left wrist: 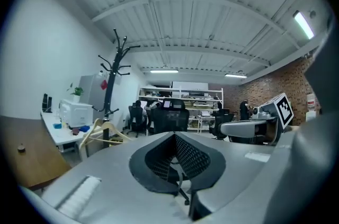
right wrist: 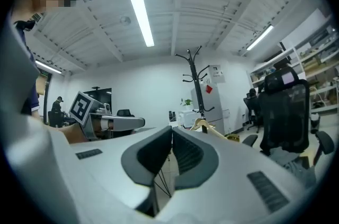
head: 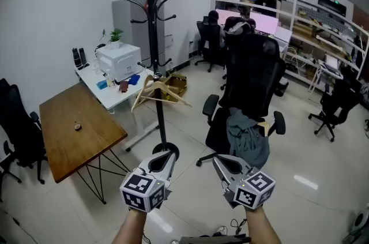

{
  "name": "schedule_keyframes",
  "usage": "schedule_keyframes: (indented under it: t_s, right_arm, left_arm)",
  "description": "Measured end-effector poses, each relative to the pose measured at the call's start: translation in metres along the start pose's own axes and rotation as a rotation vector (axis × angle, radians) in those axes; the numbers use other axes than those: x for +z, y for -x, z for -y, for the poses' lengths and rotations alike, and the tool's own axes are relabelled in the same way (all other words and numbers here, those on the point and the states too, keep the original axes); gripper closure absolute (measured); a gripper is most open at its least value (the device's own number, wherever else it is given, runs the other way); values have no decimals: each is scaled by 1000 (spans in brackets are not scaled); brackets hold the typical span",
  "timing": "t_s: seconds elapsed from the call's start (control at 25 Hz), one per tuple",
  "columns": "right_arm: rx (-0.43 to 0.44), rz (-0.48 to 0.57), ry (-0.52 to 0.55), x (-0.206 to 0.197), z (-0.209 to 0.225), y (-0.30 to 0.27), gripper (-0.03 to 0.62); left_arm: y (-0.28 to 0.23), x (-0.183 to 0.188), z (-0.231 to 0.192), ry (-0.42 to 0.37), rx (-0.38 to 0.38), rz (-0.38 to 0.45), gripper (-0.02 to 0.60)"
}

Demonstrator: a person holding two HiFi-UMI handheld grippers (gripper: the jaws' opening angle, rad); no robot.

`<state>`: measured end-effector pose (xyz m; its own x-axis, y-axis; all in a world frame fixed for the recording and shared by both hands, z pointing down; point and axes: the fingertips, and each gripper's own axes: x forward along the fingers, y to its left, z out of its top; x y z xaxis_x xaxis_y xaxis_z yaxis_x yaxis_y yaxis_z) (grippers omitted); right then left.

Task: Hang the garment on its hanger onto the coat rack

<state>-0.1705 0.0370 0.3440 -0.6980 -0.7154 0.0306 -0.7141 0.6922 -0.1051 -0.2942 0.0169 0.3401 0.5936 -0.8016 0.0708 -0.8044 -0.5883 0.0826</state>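
Observation:
A tall black coat rack (head: 151, 35) stands in the middle of the room, with bare wooden hangers (head: 158, 92) hung low on it. To its right, a grey garment (head: 248, 136) lies bunched on the seat of a black office chair (head: 252, 72); a pale hanger tip pokes out beside it. My left gripper (head: 166, 150) and right gripper (head: 217, 160) are held level side by side, well short of the rack and chair, both shut and empty. The left gripper view shows the rack (left wrist: 113, 74) and hangers (left wrist: 104, 130) far off. From the right gripper view, rack (right wrist: 197, 80) and chair (right wrist: 283, 106) are distant.
A wooden table (head: 75, 127) stands at the left, and behind it a white desk (head: 109, 93) carries a white printer (head: 118, 60). A grey cabinet (head: 138, 23) is against the wall. More office chairs (head: 337, 101) and shelving (head: 323, 23) fill the right side.

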Motion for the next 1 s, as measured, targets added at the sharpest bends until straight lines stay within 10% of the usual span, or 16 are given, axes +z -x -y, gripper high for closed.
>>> schedule_keyframes:
  t_s: [1.0]
  right_arm:
    - [-520,-82,-38,-55,322,221,594]
  left_arm:
    - [-298,-62,243,2,-385,-121,580]
